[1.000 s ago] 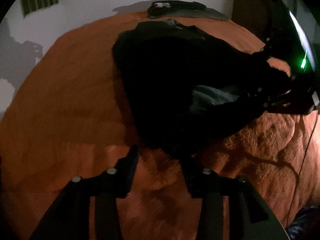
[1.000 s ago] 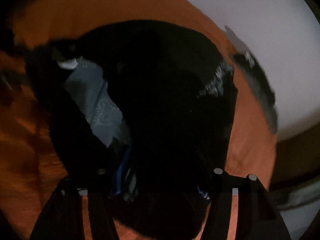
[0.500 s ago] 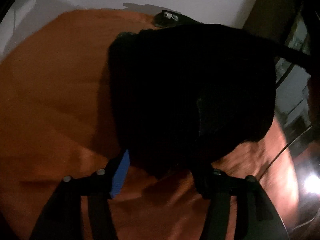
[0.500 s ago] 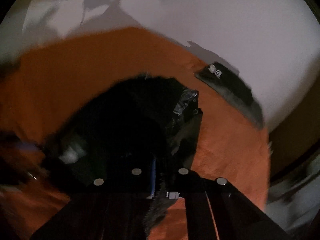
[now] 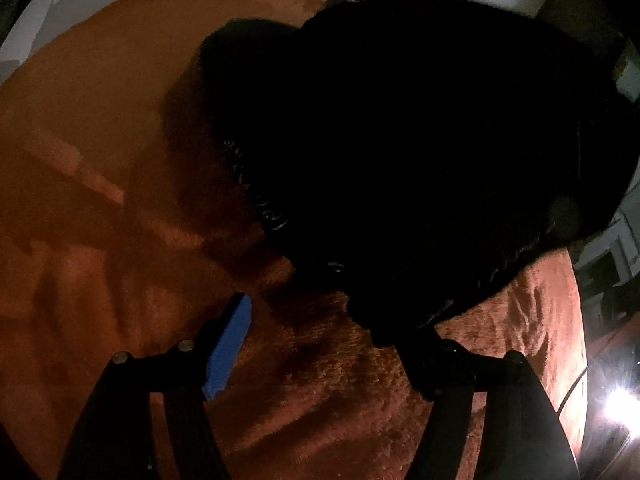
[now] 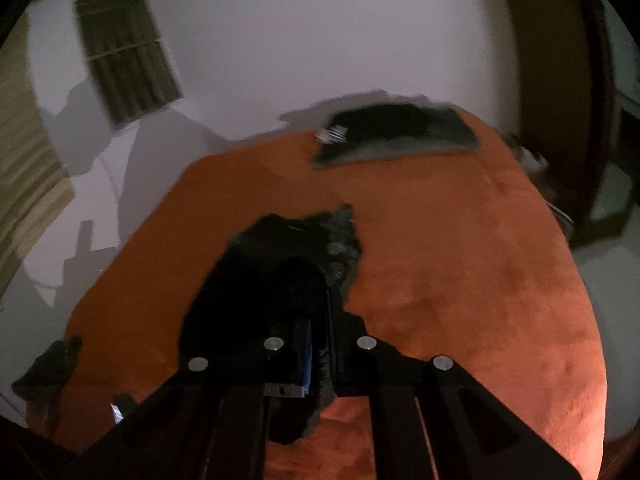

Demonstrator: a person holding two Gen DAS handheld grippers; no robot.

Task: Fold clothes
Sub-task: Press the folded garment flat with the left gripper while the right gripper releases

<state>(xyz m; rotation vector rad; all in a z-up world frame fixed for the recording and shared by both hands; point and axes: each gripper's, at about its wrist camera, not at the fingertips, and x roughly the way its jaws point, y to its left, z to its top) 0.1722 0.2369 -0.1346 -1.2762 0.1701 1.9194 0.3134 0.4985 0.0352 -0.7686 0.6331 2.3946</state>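
Note:
A black garment point(image 5: 400, 140) hangs lifted over the orange blanket point(image 5: 100, 120) and fills the upper right of the left wrist view. My left gripper point(image 5: 320, 320) is open, with its blue-padded left finger point(image 5: 228, 348) bare and its right finger at the garment's lower edge. In the right wrist view my right gripper point(image 6: 316, 320) is shut on a bunched part of the black garment point(image 6: 280, 272), held above the blanket point(image 6: 460, 280).
A folded dark garment point(image 6: 396, 132) lies at the far edge of the bed by the white wall. A small dark cloth point(image 6: 48, 368) lies at the bed's left edge. A dark wooden door frame point(image 6: 560, 80) stands to the right.
My right gripper has closed on the black garment and lifted it up and away from the blanket. The garment now hangs in front of my left gripper, which has stayed open.

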